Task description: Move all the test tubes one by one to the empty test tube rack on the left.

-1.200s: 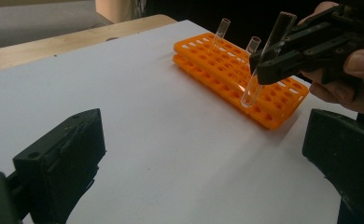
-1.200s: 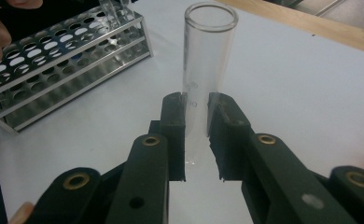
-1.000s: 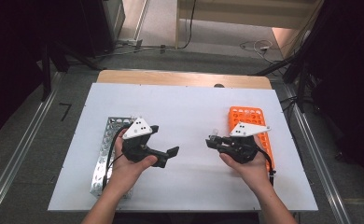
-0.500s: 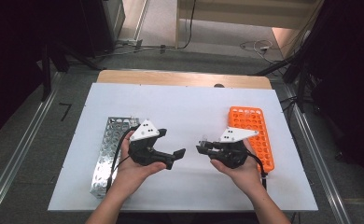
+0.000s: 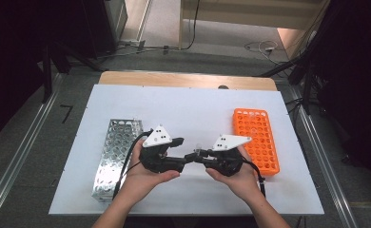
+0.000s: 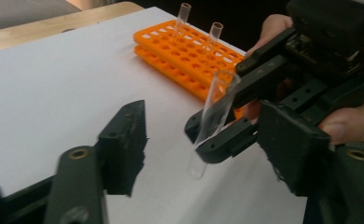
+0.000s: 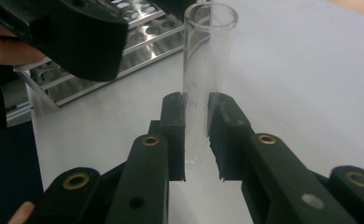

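My right gripper (image 7: 196,116) is shut on a clear glass test tube (image 7: 208,56), held upright low on its length, open mouth up. In the left gripper view the same tube (image 6: 215,116) leans between the wide-open jaws of my left gripper (image 6: 208,144), without touching either jaw. From above, the left gripper (image 5: 182,152) and right gripper (image 5: 194,156) meet tip to tip over the middle of the white table (image 5: 193,109). An orange tube rack (image 5: 255,137) lies to the right, and two more tubes (image 6: 184,11) stand in the orange rack (image 6: 180,51).
A metal tube rack (image 5: 114,156) with several holes lies at the left, just behind my left hand, and its rails (image 7: 124,51) are close by in the right gripper view. The table's wooden far edge (image 5: 188,80) borders dark floor and cables.
Both grippers have moved inward from beside their racks to the table's middle. The right one has brought the tube between the left gripper's open jaws.
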Available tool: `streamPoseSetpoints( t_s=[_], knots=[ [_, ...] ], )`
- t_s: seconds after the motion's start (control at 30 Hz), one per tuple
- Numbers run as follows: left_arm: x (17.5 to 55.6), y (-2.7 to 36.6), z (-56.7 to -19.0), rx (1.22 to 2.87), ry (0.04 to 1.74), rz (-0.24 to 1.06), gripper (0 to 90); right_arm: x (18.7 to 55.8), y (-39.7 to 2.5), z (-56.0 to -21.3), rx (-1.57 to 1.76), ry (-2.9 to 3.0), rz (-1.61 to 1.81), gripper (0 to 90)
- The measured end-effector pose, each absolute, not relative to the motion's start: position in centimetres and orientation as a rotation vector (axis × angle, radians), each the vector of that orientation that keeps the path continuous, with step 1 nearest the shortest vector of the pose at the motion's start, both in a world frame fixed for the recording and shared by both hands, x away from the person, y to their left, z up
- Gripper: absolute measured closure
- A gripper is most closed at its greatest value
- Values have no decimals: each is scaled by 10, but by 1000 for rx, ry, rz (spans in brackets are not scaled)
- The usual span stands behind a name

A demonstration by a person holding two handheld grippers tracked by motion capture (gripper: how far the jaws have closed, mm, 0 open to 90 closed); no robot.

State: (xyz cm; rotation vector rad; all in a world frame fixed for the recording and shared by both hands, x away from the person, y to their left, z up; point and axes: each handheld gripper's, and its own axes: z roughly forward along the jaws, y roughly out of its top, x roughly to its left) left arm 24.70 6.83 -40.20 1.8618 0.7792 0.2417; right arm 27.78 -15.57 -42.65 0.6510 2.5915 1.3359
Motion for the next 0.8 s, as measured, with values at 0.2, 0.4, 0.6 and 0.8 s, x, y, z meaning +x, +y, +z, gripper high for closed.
streamPoseSetpoints(
  t_s=[0.2, 0.4, 0.6, 0.8],
  knots=[
    [244, 64, -402, 1869, 752, 257, 491, 274, -147, -429, 615, 2613, 1320, 743],
    [243, 61, -404, 1897, 747, 266, 628, 270, -140, -430, 581, 2629, 1309, 743],
    [243, 59, -404, 1913, 745, 285, 721, 269, -140, -430, 580, 2629, 1311, 743],
    [243, 59, -405, 1924, 743, 294, 735, 269, -139, -430, 579, 2633, 1308, 743]
  ],
)
